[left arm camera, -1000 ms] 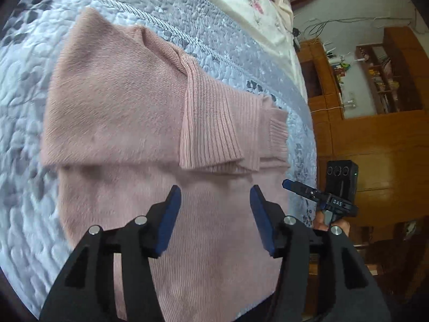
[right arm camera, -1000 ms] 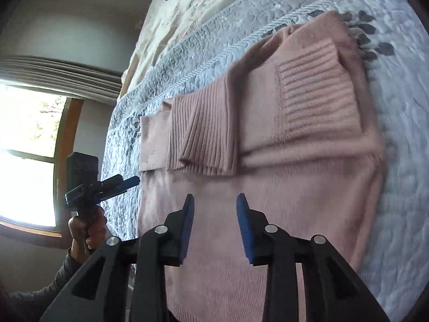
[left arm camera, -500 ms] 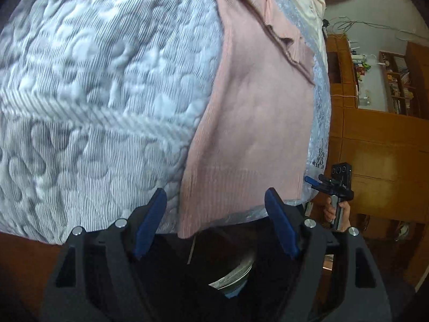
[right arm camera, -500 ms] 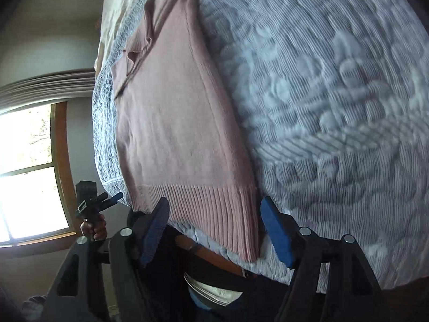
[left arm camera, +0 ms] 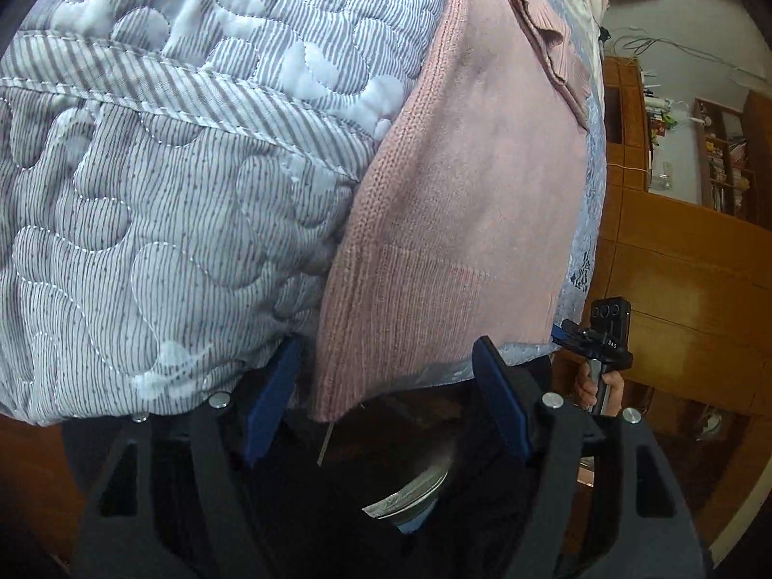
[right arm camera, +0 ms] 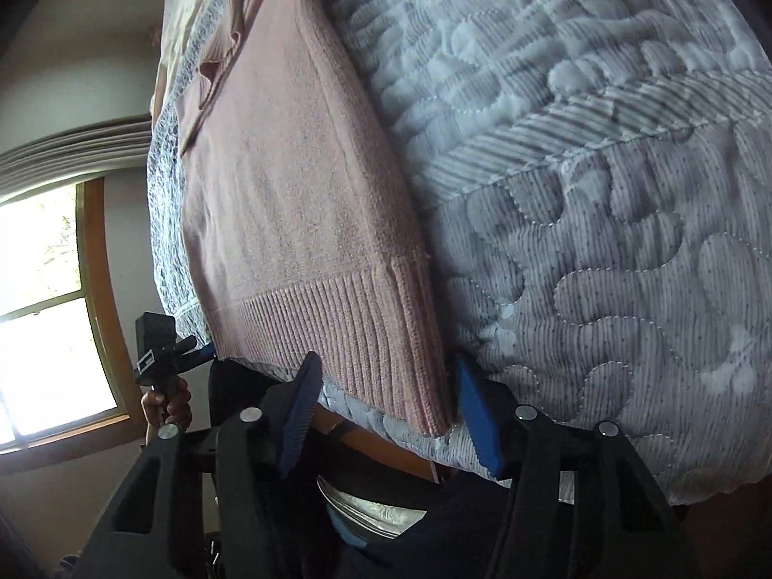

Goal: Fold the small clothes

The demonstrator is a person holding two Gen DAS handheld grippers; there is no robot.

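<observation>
Left wrist view
My left gripper (left arm camera: 386, 400): jaws spread wide, nothing between the blue pads is clamped; the sweater's left hem corner hangs down into the gap.
Sweater (left arm camera: 473, 222): pink knit, lying flat on the quilt (left arm camera: 169, 193), ribbed hem at the bed's near edge and slightly over it; folded sleeves bunch at the far end.
Quilt: grey-and-white, stitched in curved patterns, draping over the bed edge to the left of the sweater.
My right gripper (left arm camera: 591, 337): seen at the right past the hem's other corner, my hand (left arm camera: 598, 386) around its handle; from here I cannot tell how its jaws stand.
Background: wooden cabinets (left arm camera: 675, 265) on the right.

Right wrist view
My right gripper (right arm camera: 386, 405): jaws wide apart, holding nothing; the hem's right corner sits between the pads.
Sweater (right arm camera: 289, 202): stretches away up the bed, rib band nearest me.
My left gripper (right arm camera: 166, 352): at the left beside the hem's far corner, hand (right arm camera: 166, 403) on the grip.
Window (right arm camera: 43, 313): bright, wood-framed, at the left.
</observation>
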